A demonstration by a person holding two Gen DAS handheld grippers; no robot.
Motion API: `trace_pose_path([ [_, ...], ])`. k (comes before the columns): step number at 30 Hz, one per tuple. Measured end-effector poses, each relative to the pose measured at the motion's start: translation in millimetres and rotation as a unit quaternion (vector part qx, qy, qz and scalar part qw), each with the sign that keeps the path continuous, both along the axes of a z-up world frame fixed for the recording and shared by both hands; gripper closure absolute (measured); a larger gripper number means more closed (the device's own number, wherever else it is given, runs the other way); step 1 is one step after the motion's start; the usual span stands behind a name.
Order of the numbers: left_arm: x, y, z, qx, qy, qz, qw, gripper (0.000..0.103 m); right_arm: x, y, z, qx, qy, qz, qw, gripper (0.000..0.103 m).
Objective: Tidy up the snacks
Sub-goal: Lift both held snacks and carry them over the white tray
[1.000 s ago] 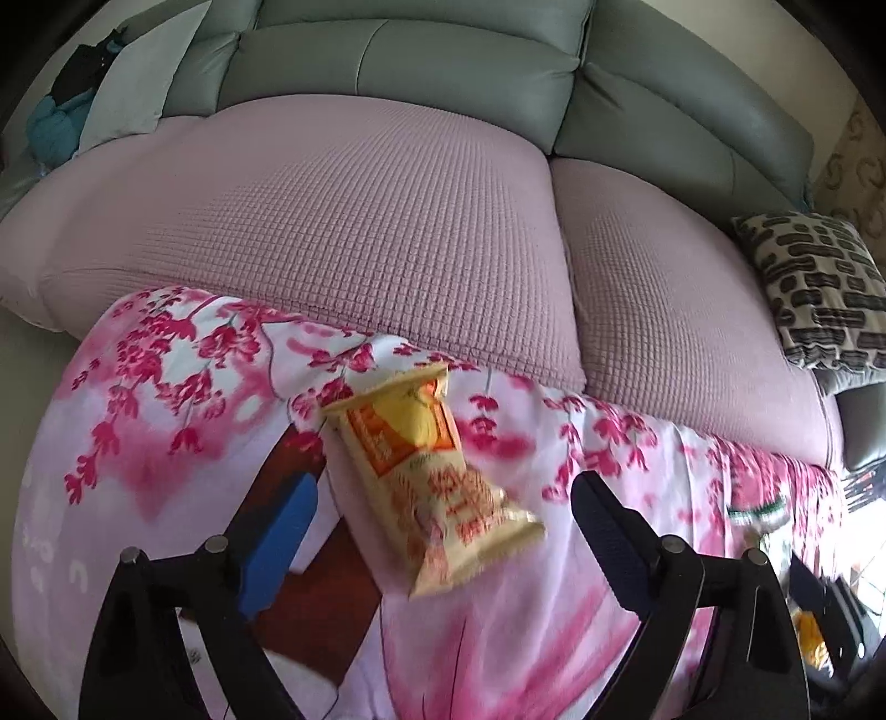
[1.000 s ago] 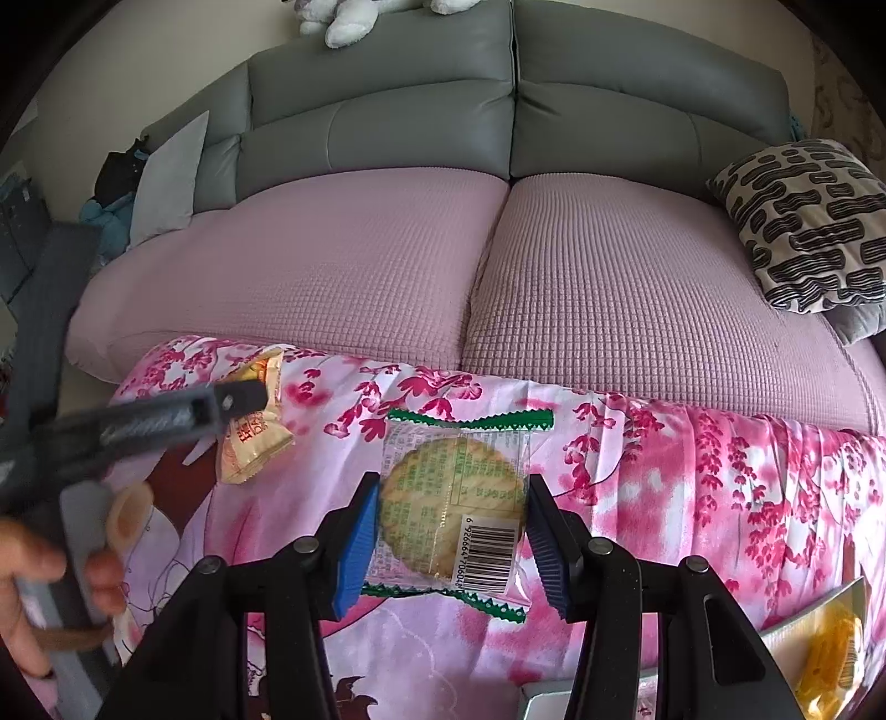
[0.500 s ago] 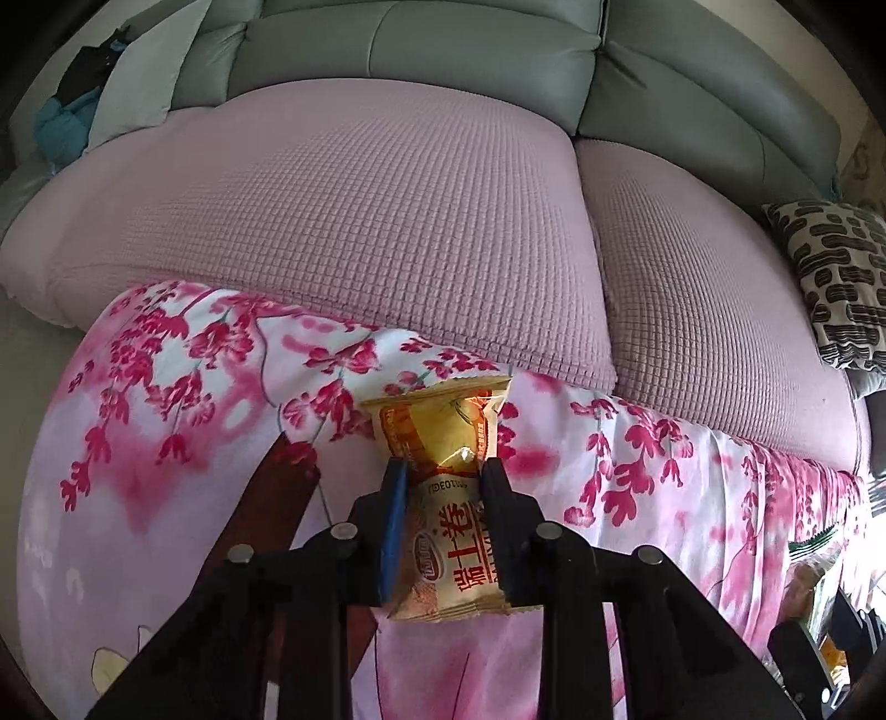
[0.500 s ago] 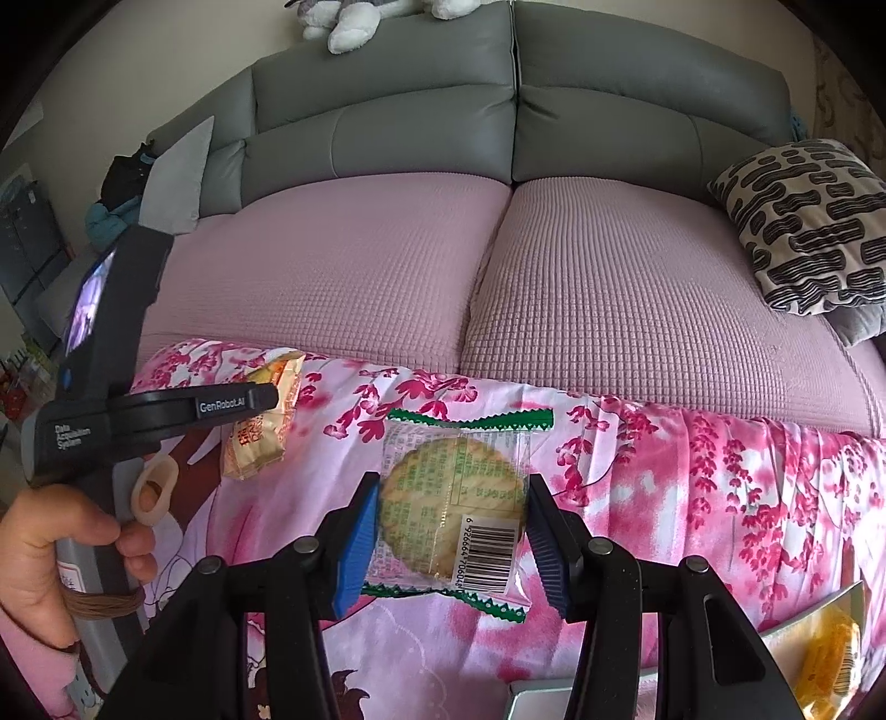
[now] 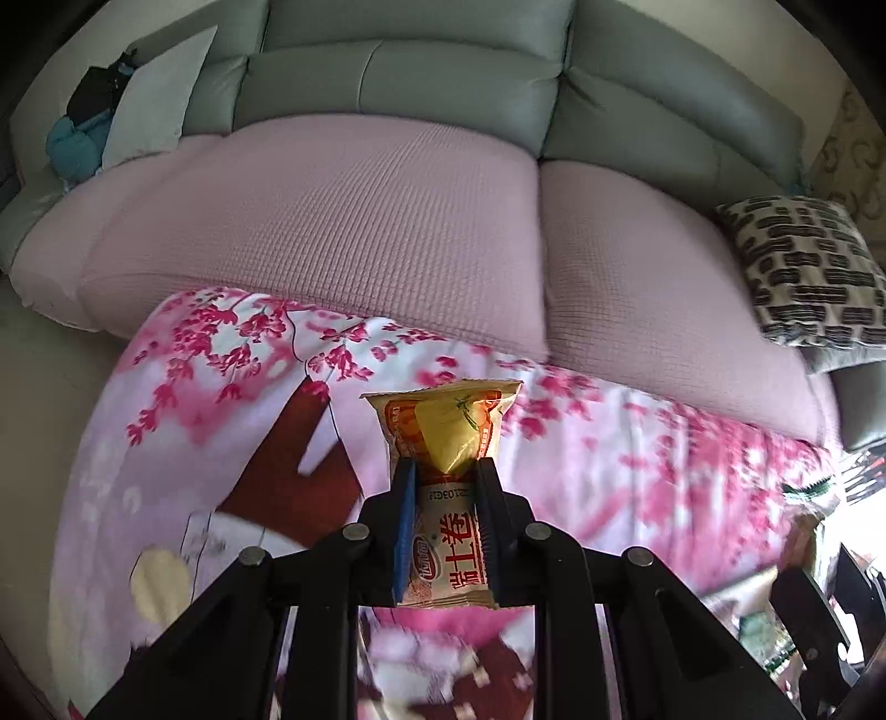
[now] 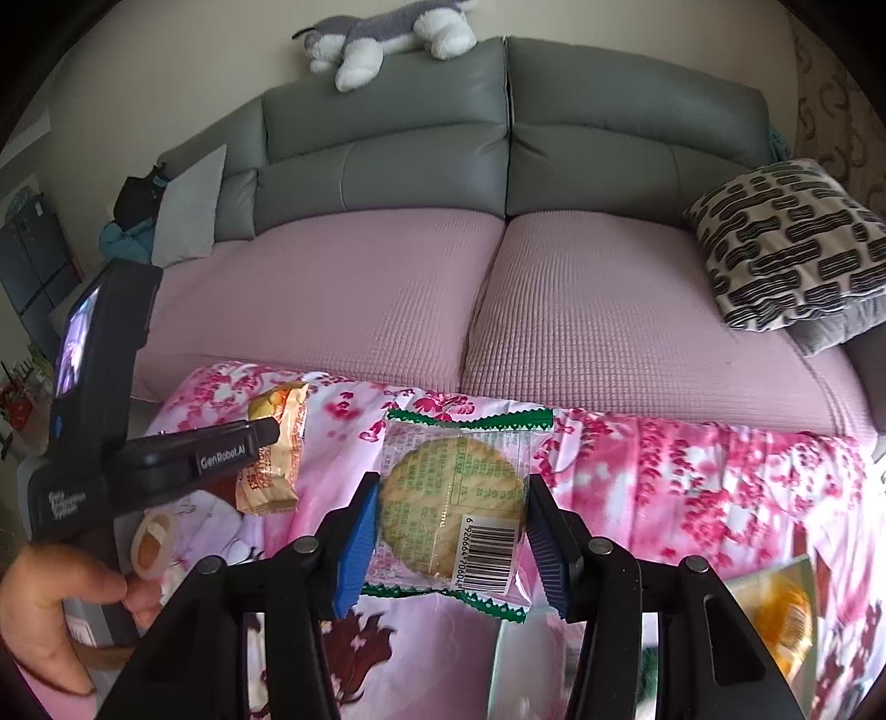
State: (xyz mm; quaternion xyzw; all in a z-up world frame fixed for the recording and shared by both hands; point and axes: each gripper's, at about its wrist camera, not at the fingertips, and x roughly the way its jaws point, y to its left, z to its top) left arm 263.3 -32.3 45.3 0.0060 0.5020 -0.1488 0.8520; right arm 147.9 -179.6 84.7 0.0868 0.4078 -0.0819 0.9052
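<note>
A grey sofa point(image 6: 498, 138) with pink seat covers point(image 6: 387, 293) fills the view. A grey-and-white plush dog point(image 6: 387, 39) lies along its back at 12 o'clock. A black-and-cream patterned cushion point(image 6: 781, 243) rests at 2 o'clock, a pale grey pillow point(image 6: 188, 210) at 10 o'clock. A pink blossom-print cloth point(image 6: 692, 482) spreads at 6 o'clock.

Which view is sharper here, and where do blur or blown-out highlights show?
Right wrist view: sharp; the barcode on the cracker packet between the right hand-held gripper fingers reads cleanly, with blur only at the bottom edge. Left wrist view: the floral cloth is motion-smeared, while the yellow snack packet clamped in the left hand-held gripper stays crisp; its far right edge is overexposed.
</note>
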Motion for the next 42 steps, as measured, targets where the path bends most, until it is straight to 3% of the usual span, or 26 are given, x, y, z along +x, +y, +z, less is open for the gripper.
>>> trace_pose_path([
  [11, -118, -10, 77, -0.042, -0.045, -0.046, 0.9971, 0.081, -95, 14, 49, -0.005, -0.02, -0.015, 1.0, 0.05],
  [19, -190, -28, 91, -0.061, -0.057, -0.081, 0.9932, 0.081, -164, -3, 41, 0.012, -0.019, -0.052, 0.998, 0.05],
  [25, -224, -55, 76, -0.069, -0.05, -0.11, 0.9903, 0.081, -202, -39, 21, 0.028, -0.008, -0.095, 0.995, 0.049],
  [31, -252, -80, 42, -0.072, -0.029, -0.13, 0.9884, 0.081, -229, -71, -10, 0.051, 0.004, -0.137, 0.989, 0.049],
  [42, -275, -93, -20, -0.078, 0.01, -0.147, 0.986, 0.081, -240, -86, -62, 0.085, 0.014, -0.165, 0.982, 0.049],
])
